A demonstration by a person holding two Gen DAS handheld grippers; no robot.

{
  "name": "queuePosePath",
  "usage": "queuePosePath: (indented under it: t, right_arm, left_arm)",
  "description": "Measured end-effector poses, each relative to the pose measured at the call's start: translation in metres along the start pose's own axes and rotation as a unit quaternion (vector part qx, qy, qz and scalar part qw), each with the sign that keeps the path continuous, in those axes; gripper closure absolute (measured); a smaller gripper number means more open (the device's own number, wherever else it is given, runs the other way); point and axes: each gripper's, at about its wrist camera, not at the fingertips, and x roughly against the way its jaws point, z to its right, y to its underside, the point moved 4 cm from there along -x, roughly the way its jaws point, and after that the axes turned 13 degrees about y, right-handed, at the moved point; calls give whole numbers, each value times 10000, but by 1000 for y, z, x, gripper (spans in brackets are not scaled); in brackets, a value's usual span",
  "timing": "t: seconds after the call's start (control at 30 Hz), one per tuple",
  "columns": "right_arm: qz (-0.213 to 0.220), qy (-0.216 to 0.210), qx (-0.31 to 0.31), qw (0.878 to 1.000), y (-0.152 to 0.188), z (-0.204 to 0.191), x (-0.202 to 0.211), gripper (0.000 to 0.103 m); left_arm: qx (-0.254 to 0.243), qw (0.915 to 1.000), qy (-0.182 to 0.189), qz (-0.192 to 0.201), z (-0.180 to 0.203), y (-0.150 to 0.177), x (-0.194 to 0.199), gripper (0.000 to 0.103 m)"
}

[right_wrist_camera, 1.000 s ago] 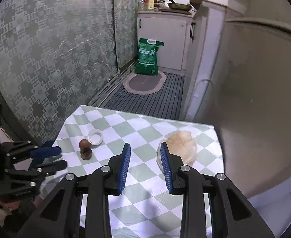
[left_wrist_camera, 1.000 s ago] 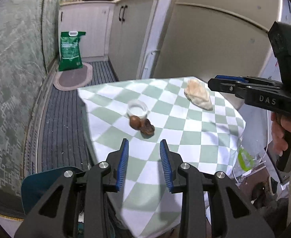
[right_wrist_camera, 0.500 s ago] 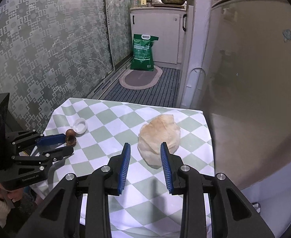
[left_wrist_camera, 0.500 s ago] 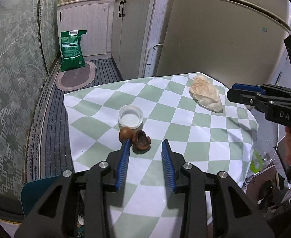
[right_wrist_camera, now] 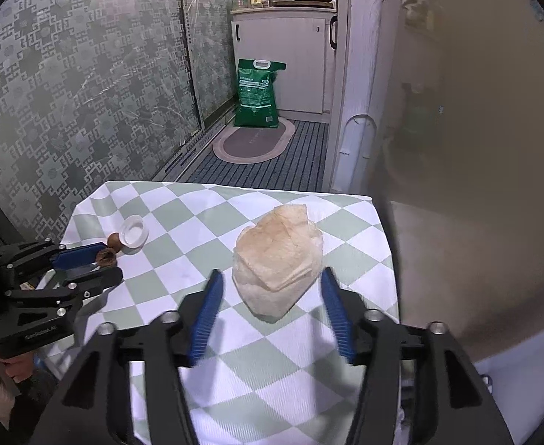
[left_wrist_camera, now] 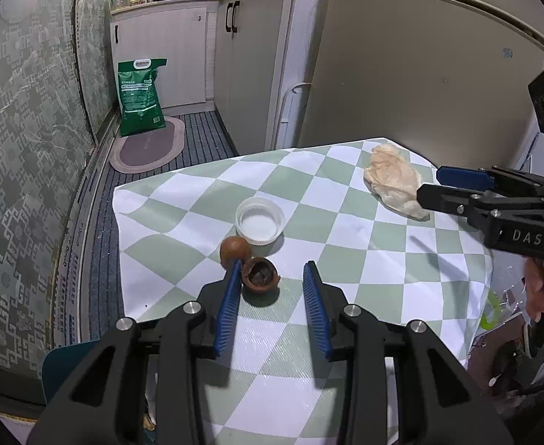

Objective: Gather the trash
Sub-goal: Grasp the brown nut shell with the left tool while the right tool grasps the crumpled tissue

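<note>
While the left tongs (left_wrist_camera: 272, 285) straddle the cracked nutshell (left_wrist_camera: 260, 273) part-open, the right tongs (right_wrist_camera: 270, 289), just widened, bracket the crumpled tissue (right_wrist_camera: 277, 256) for pickup.

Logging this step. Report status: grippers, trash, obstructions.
Left gripper open, nutshell between its jaws, not gripped. Right gripper jaws just opening, tissue wad between them, not gripped. Cap close behind nutshell. Nothing blocking.
</note>
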Motion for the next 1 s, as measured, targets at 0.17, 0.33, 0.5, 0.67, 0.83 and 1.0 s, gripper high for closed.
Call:
queuePosePath:
  t: [0.17, 0.33, 0.5, 0.67, 0.83, 1.0]
  right_arm:
    - [-59, 142, 144, 9998, 1, -7, -12, 33]
    - [-105, 290, 215, 9993, 4, -9, -18, 33]
    - [-108, 393, 234, 9989, 0, -11, -22, 33]
    - [-141, 468, 284, 9984, -5, -18, -27, 33]
    - [-167, 588, 369, 9974, -8, -25, -33, 33]
    - [-196, 616, 417, 9970, -11, -32, -35, 39]
  left_arm:
    - [-17, 9999, -167, -8, -2, -2, -1, 80]
    - [20, 10000, -50, 21, -5, -2, 2, 81]
    - [86, 9999, 77, 127, -7, 0, 9, 81]
    - [75, 9995, 222, 203, -5, 2, 17, 81]
    - [33, 9991, 330, 269, -7, 5, 28, 81]
    - [37, 9989, 326, 329, -14, 7, 39, 81]
